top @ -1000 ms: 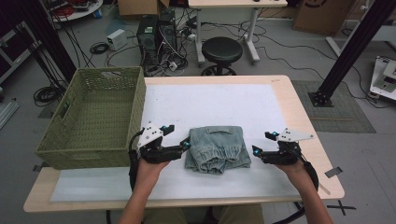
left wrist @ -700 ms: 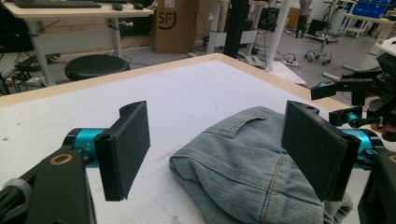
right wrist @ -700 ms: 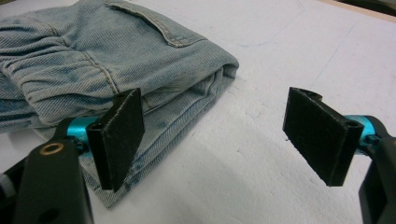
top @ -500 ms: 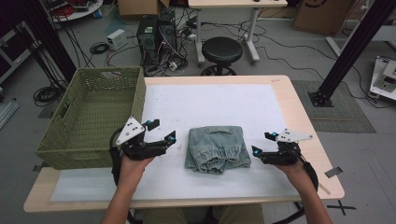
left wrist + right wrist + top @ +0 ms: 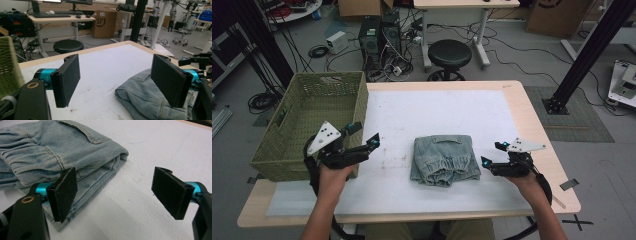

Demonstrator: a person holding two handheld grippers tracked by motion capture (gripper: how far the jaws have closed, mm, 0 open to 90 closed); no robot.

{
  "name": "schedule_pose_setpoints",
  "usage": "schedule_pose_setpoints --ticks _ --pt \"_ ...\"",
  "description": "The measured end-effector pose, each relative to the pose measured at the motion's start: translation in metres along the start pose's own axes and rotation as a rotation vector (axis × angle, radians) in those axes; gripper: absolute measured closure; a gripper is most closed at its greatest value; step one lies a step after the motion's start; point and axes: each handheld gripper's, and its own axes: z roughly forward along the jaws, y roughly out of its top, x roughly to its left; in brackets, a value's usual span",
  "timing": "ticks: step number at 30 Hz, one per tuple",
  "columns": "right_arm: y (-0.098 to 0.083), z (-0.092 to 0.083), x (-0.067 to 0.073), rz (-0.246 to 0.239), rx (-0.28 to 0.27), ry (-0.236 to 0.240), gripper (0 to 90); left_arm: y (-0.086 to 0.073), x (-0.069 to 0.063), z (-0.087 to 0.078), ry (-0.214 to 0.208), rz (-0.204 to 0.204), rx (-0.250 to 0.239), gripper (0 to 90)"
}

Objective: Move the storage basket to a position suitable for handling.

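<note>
A folded pair of light blue jeans [image 5: 444, 159] lies on the white mat in the middle of the table. My left gripper [image 5: 364, 135] is held above the mat, well to the left of the jeans and beside the basket, with its jaws open and empty. In the left gripper view the jaws [image 5: 117, 75] stand wide apart, and the jeans [image 5: 150, 97] lie low on the right. My right gripper [image 5: 493, 154] rests just right of the jeans, open. In the right gripper view its jaws [image 5: 117, 192] are apart, the left pad close beside the folded edge of the jeans [image 5: 62, 150].
A green woven basket [image 5: 277, 165] stands at the table's left edge, close to my left hand. The white mat [image 5: 437, 110] covers most of the wooden table [image 5: 532, 115]. A black stool [image 5: 449, 52], desks and cables are on the floor beyond.
My left gripper has moved left and upward, away from the jeans' left edge toward the basket. The right gripper and the jeans have stayed where they were.
</note>
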Motion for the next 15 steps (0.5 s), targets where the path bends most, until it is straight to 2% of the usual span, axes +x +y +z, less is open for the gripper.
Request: schedule_pose_setpoints --ticks 9,15 --pt "0.0 0.0 0.0 0.004 0.0 -0.002 21.1 0.006 0.024 -0.024 0.072 -0.013 -0.041 23.8" --pt "0.0 0.0 0.0 0.005 0.0 -0.006 21.0 0.01 0.04 -0.041 0.112 -0.014 -0.051 23.8"
